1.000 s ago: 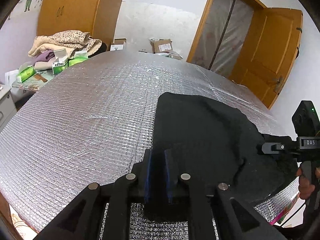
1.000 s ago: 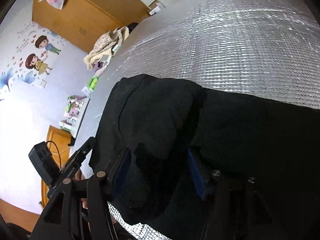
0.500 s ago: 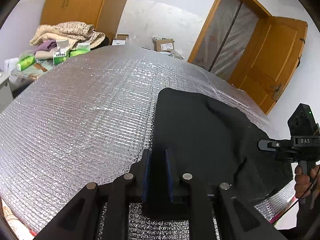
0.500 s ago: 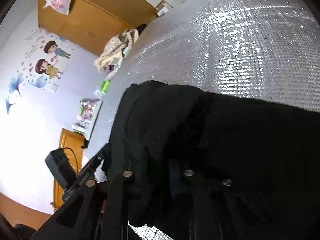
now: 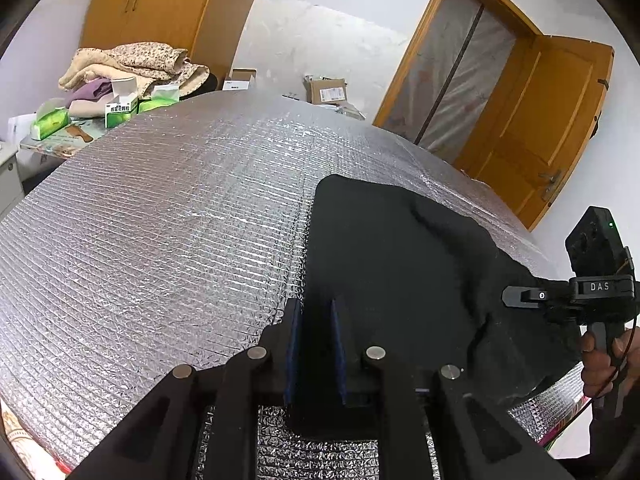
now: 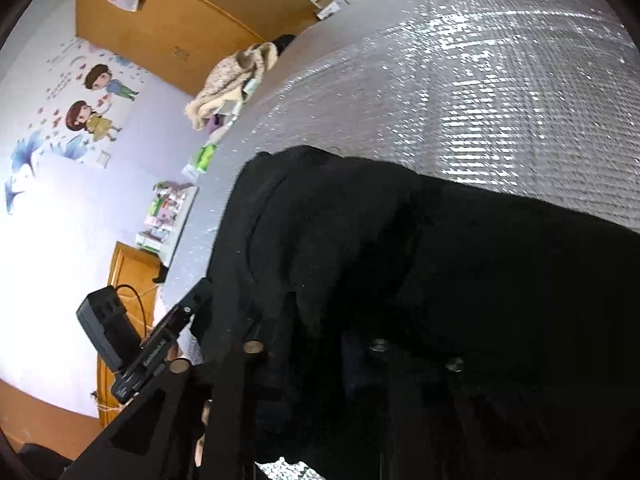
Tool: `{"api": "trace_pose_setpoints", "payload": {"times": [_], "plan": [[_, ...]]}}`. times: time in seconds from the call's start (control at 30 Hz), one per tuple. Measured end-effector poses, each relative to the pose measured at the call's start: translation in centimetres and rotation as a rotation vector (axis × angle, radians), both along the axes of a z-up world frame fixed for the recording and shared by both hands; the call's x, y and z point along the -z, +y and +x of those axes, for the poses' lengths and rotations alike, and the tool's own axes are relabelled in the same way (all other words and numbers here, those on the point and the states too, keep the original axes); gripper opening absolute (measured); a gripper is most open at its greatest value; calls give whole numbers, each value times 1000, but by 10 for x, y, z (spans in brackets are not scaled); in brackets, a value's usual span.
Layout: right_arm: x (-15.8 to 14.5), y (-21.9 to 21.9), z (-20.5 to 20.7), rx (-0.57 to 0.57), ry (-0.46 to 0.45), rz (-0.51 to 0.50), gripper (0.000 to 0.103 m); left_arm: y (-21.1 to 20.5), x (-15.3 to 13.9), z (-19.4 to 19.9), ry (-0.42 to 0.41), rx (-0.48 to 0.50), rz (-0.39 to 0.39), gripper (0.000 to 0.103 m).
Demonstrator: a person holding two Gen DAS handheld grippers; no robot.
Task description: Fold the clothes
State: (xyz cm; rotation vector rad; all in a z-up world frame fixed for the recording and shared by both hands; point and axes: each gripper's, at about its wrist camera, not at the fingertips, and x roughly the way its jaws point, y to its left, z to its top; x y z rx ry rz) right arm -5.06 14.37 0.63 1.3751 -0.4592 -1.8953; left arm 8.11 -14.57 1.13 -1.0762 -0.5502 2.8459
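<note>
A black garment (image 5: 400, 260) lies on the near right part of a table covered in silver foil sheet (image 5: 160, 220). My left gripper (image 5: 316, 308) is shut on the garment's near left edge, with black cloth pinched between its blue pads. In the left wrist view my right gripper (image 5: 516, 296) reaches into the garment's bunched right side, held by a person's hand (image 5: 604, 360). In the right wrist view the right gripper (image 6: 316, 320) is shut on a raised fold of the garment (image 6: 480, 260), its pads buried in dark cloth. The left gripper (image 6: 196, 296) shows at that view's lower left.
A pile of blankets and clothes (image 5: 132, 60) and green boxes (image 5: 120, 108) sit beyond the table's far left edge. Behind stand a wooden wardrobe (image 5: 152, 8), cardboard boxes (image 5: 326, 90) and an orange door (image 5: 552, 120). Bare foil sheet (image 6: 480, 80) stretches beyond the garment.
The right gripper went from wide open around a fold of the black garment to shut on it. The left gripper kept its hold and barely moved.
</note>
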Motion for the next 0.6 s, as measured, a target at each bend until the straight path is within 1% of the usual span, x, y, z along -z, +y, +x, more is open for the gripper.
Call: {"api": "trace_pose_setpoints", "payload": {"times": [0.17,0.27,0.4,0.47,0.5,0.53,0.6], "plan": [[-8,-6,-2,-10,6,-85,14,-4,-2,1,5,-2,2,16],[-17,-12,-4,-22,10,-119,14,-8,-5,4,14,-14,5,15],[-43,-35,-8,-73,45,-171,13,-17,-11,10,31,-53,1,15],[-67,-48,-3,-120,93,-240,13,-23,-16,13,42,-74,0,15],[-79,-51,0,-145,113,-297,13,-25,-18,15,47,-83,-1,15],[-83,-52,1,-155,122,-323,13,-28,-21,17,54,-90,-1,15],[-79,-49,-2,-140,128,-322,13,-31,-24,21,66,-101,0,15]]}}
